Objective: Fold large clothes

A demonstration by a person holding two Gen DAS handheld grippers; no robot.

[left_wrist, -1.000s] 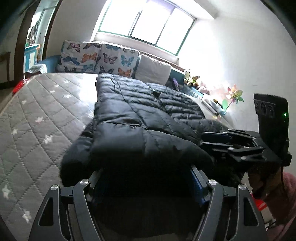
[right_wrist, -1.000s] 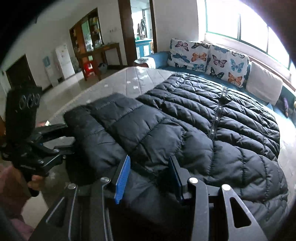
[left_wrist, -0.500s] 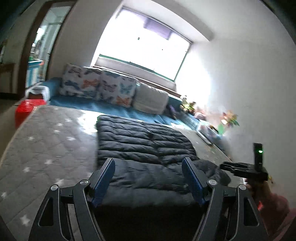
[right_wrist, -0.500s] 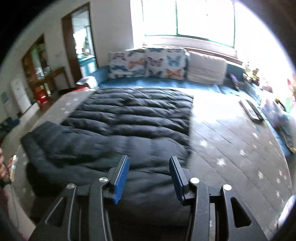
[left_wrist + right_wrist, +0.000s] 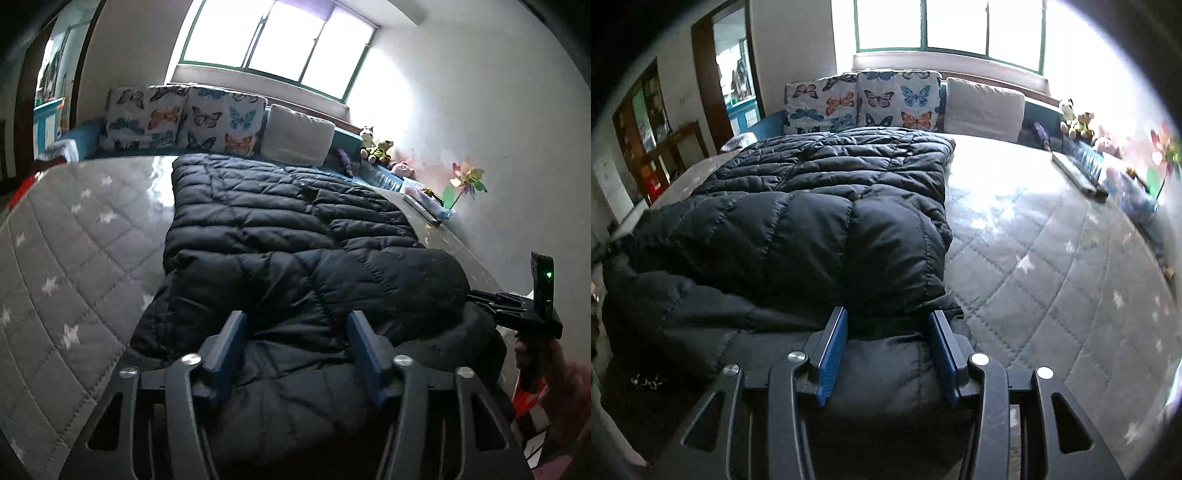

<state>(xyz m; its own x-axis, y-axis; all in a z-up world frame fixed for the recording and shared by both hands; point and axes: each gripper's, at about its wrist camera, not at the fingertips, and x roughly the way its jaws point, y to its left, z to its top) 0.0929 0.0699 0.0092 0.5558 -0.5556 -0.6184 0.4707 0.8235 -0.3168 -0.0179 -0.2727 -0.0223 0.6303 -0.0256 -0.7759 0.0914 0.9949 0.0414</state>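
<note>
We see black puffer jacket (image 5: 288, 229) flat along mattress (image 5: 74, 258), hem folded up at near edge.
Left gripper (image 5: 295, 339) closing, hem bulge between pads, contact unclear.
Right gripper (image 5: 886, 343) part-open, straddling hem; grip unclear.
We judge paired placement suits lifting hem evenly.

Black quilted jacket (image 5: 288, 236); grey star-patterned mattress (image 5: 74, 236); butterfly-print cushions (image 5: 184, 118).

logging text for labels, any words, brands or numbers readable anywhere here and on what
None can be read.
black puffer jacket: a small pale mark near its lower left edge, too blurred to read.
butterfly cushions: pictures only, no words.
flat box by the wall: print too small to read.
</note>
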